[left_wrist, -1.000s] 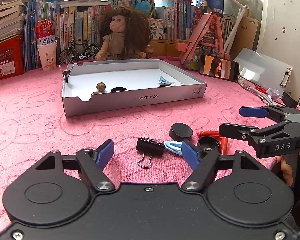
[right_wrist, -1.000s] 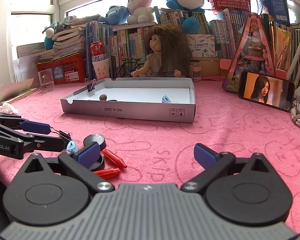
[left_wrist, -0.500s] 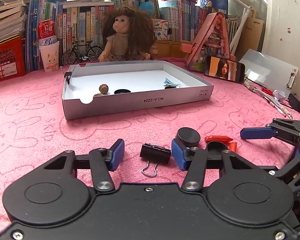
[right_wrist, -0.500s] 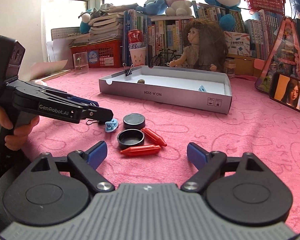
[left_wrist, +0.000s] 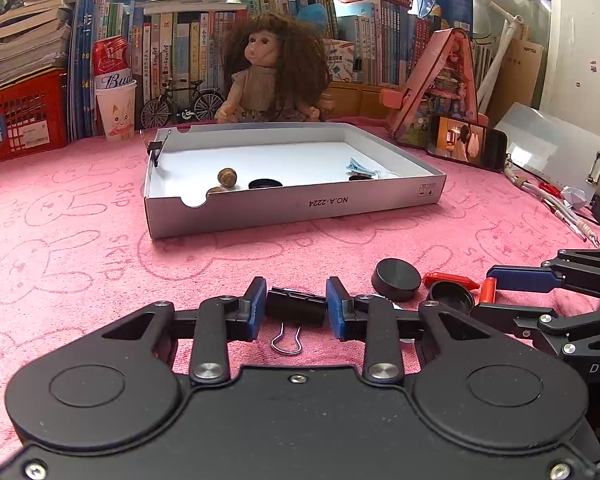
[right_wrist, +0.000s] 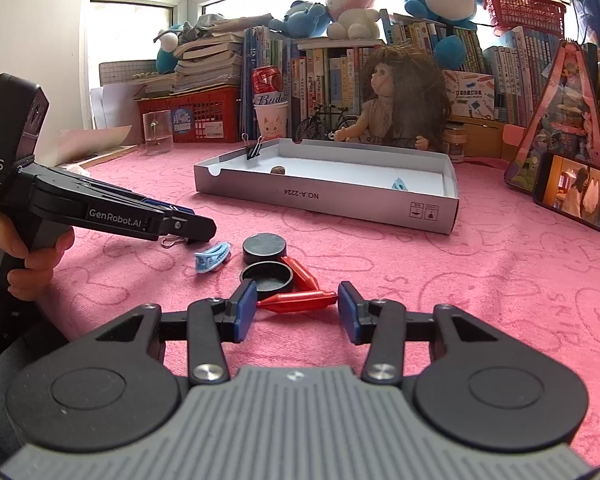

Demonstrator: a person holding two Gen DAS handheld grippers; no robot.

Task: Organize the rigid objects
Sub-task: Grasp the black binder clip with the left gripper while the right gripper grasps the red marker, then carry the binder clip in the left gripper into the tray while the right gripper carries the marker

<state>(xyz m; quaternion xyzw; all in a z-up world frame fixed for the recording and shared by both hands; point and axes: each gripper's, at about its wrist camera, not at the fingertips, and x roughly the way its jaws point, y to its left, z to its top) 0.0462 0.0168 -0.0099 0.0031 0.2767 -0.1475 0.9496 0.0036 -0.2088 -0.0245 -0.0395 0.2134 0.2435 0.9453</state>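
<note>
Binder clip (left_wrist: pixel 296 306) hidden behind left tool (right_wrist: pixel 188 232)

- The black binder clip (left_wrist: pixel 296 306) lies on the pink cloth, its wire handle pointing to the camera.
- A light blue clip (right_wrist: pixel 213 257) lies near it.
- A black round cap (right_wrist: pixel 264 247) lies flat; beside it an open black lid (right_wrist: pixel 267 276), hollow side up.
- Two red pointed pieces (right_wrist: pixel 298 301) lie crossed, touching the lid.
- The white shallow box (left_wrist: pixel 380 200) behind holds some small things.
</note>
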